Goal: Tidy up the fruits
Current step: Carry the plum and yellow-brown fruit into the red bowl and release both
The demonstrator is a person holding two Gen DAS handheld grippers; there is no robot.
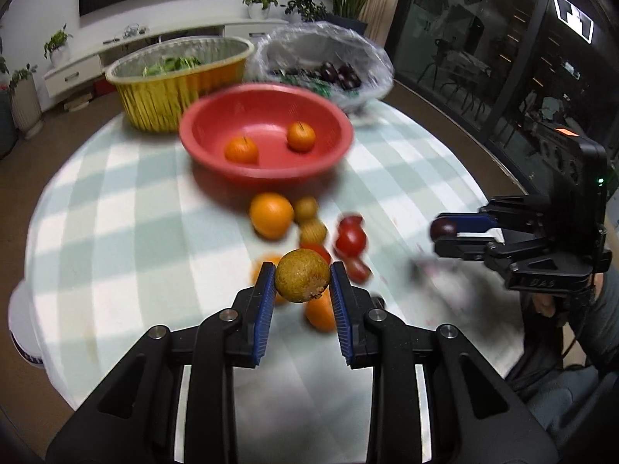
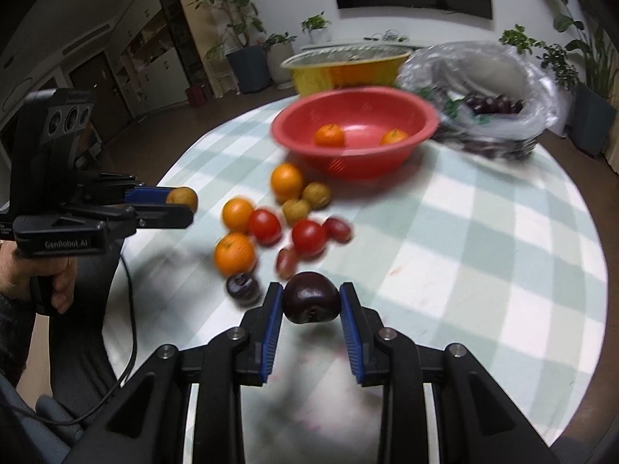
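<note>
Fruit sorting going on at this round table [image 2: 483,232] with the checked cloth, and both claws are loaded. The left gripper [image 1: 302,282] is clamped on a small brownish longan [image 1: 301,275], pads pressing its two sides, fruit lifted clear of the cloth. The right gripper [image 2: 310,297] is closed on a dark plum [image 2: 310,297] the same way, squeezed across its widest part with the stem dimple facing the camera.

Rest of the pile sits mid-table, just in front of the red bowl [image 2: 421,116]: three oranges [image 2: 286,181], two more longans [image 2: 316,194], a couple of tomatoes [image 2: 308,236], some reddish grapes [image 2: 337,229] and one more dark plum [image 2: 242,288] on the cloth near the right claw. The red bowl already has two small oranges in it [image 2: 329,135]. Behind it are a yellow foil tub [image 2: 348,67] with something green inside and a plastic bag [image 2: 483,73] holding more dark fruit.

Handling-wise, my guess is the longan is light with a thin, brittle shell, so it needs only a gentle pinch across the middle or it may crack. The plum looks smooth and shiny, probably a bit slippery and easy to bruise, so gripping across the belly like that seems right. Both are round, so they'll likely roll if dropped from height; lower them well into whichever container they belong in before letting go
</note>
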